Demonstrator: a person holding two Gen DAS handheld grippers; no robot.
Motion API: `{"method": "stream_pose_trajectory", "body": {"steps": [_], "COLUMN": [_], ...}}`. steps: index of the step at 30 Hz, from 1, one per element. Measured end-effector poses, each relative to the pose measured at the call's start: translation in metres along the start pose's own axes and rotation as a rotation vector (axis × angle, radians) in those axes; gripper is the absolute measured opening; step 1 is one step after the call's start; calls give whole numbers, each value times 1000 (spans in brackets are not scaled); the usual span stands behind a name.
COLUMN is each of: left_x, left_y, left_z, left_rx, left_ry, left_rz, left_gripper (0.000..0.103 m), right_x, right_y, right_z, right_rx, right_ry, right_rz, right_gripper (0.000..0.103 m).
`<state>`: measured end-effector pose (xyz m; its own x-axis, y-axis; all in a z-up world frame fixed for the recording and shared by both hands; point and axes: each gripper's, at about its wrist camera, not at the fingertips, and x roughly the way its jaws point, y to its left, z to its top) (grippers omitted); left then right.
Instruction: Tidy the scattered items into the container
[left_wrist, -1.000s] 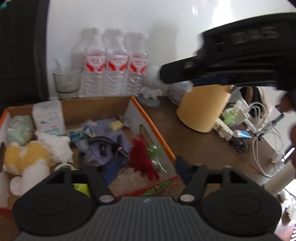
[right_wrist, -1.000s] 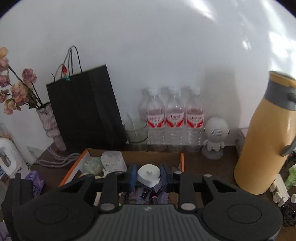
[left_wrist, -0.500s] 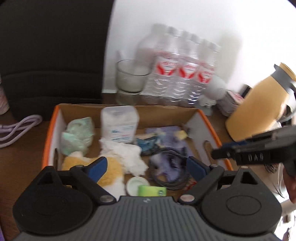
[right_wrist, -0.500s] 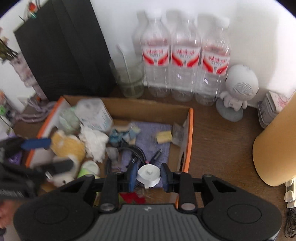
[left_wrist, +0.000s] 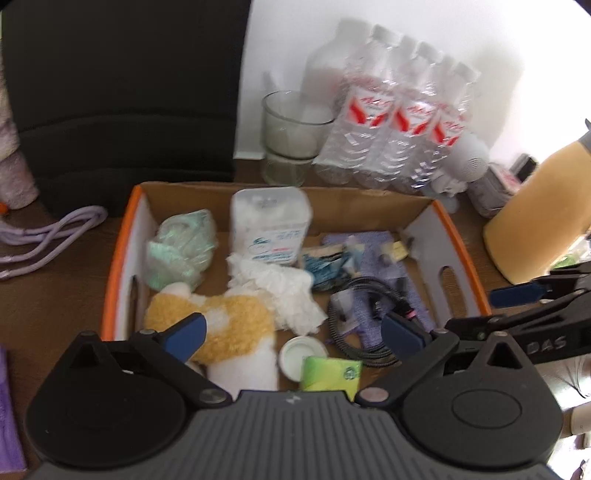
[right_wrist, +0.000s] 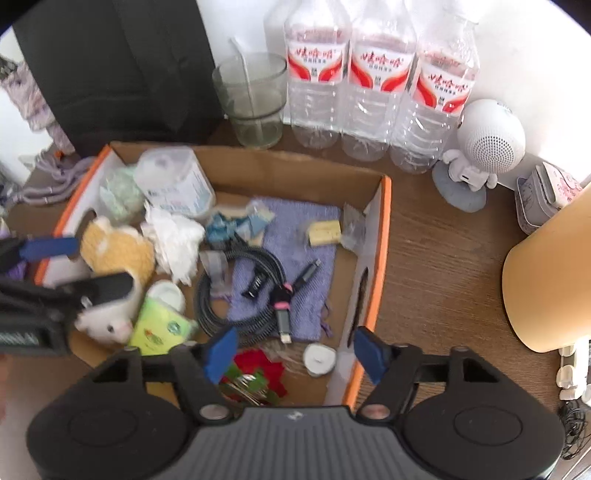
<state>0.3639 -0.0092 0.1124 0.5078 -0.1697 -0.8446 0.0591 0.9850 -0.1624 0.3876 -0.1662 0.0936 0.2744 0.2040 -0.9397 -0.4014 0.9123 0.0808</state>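
My right gripper (right_wrist: 295, 354) has just spread its blue-padded fingers (right_wrist: 221, 349), and nothing sits between them any more: the small round white cap (right_wrist: 320, 357) they were clamping half a second ago now lies loose on the floor of the orange-rimmed cardboard box (right_wrist: 384, 221), in its near right corner, just beside the red artificial flower (right_wrist: 258, 369). I judge that item delivered.

My left gripper (left_wrist: 291, 332) has been opening too and stands wide apart, holding nothing, above the yellow-and-white plush toy (left_wrist: 229, 325) at the near left of the box.

Both grippers point steeply down into the box, the right over its near right corner, the left over its near edge; each shows at the edge of the other's view.

The box already holds a black coiled cable (right_wrist: 236, 288), a lilac knitted cloth (right_wrist: 295, 236), crumpled white tissue (right_wrist: 173, 236) and a clear plastic tub (right_wrist: 173, 181). Outside the box, to its left, a lilac cord (left_wrist: 48, 232) lies on the brown wooden table (right_wrist: 436, 258), perhaps the next thing to collect.
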Motion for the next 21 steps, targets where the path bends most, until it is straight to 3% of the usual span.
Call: {"method": "stream_pose_trajectory", "body": {"steps": [3, 9, 12, 14, 15, 18, 21], "left_x": [-3, -2, -13, -29, -40, -63, -68], "left_y": [2, 7, 4, -1, -4, -11, -15], "left_z": [1, -3, -10, -17, -23, -51, -68], "left_rx": [-4, -15, -8, 7, 14, 50, 70], "left_ry": [15, 56, -5, -125, -224, -512, -601], "left_rz": [54, 102, 146, 188, 204, 228, 204], "left_gripper": [103, 103, 103, 103, 103, 103, 103], "right_x": [3, 17, 10, -3, -11, -33, -42], "right_y": [1, 0, -1, 3, 6, 19, 28], "right_z": [3, 0, -5, -12, -19, -51, -86], "right_rx": [43, 130, 166, 171, 165, 116, 58], "right_ry": [24, 105, 65, -41, -128, -457, -737], "right_rz": [20, 21, 38, 43, 41, 4, -14], "right_gripper": [81, 81, 82, 82, 84, 88, 94]}}
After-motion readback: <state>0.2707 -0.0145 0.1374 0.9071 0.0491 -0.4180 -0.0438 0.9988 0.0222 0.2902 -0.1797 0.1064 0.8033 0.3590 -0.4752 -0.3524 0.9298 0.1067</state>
